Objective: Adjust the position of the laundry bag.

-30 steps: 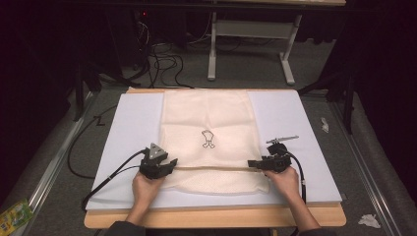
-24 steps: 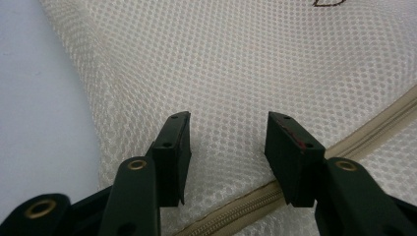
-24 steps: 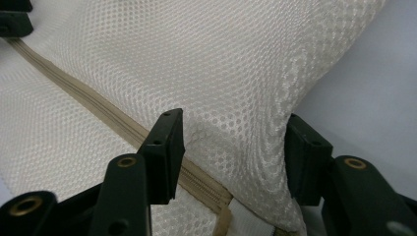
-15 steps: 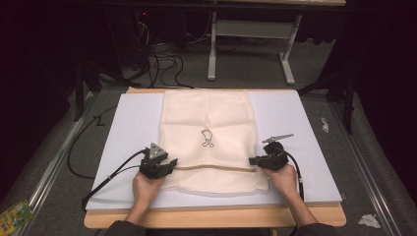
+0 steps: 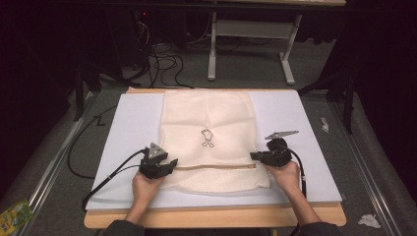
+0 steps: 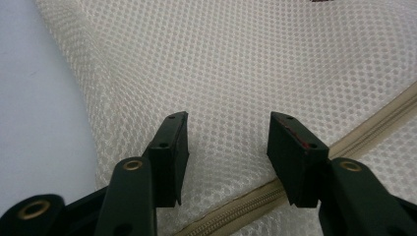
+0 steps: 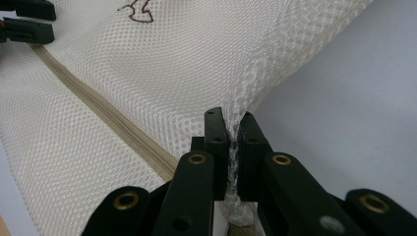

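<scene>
Mesh bag (image 5: 209, 142): flat on white surface (image 5: 305, 128). Right hand-held gripper (image 7: 233, 130): just closed, pinching bag's edge by zipper (image 5: 216, 166). Left hand-held gripper (image 6: 228, 135): spread over mesh, just widened.

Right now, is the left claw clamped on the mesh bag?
No, in the left gripper view the left claw stands open above the mesh bag, with bare mesh showing between its jaws.

Bright tabletop, dark surroundings, soft focus.

zipper (image 7: 103, 118) end hidden behind right claw (image 7: 235, 129)
</scene>
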Demonstrator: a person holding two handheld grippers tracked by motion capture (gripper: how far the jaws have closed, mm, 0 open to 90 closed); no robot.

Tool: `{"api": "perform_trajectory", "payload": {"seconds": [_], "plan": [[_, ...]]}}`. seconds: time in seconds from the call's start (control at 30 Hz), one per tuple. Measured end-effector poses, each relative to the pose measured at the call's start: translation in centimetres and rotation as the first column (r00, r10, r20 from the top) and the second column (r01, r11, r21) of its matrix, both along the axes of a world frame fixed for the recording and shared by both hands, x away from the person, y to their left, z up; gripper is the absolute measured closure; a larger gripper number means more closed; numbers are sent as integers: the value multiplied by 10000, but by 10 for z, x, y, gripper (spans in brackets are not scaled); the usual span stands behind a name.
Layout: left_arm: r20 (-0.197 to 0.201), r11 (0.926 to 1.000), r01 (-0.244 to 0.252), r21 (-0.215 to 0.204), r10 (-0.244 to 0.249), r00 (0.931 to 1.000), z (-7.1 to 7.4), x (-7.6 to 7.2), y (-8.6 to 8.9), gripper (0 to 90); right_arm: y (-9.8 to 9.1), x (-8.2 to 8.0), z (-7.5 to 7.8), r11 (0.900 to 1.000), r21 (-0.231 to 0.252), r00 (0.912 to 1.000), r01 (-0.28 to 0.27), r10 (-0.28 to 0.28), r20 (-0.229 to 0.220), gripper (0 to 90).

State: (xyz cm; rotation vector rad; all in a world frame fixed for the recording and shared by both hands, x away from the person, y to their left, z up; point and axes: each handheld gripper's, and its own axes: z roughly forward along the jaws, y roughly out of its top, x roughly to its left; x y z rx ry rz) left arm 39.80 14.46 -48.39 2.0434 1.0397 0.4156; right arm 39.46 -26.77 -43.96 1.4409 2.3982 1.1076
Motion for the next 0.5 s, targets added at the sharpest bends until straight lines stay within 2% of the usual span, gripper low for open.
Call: {"api": "perform_trajectory", "payload": {"seconds": [0.2, 0.5], "plan": [[-5, 9996, 191, -220, -191, 9998, 9, -2, -3, 487, 1, -2, 7, 10000, -65, 9997, -51, 52, 248, 875], [185, 9950, 864, -493, -856, 9962, 26, -5, -20, 521, 2, -3, 10, 10000, 11, 9992, -73, 72, 391, 875]]}}
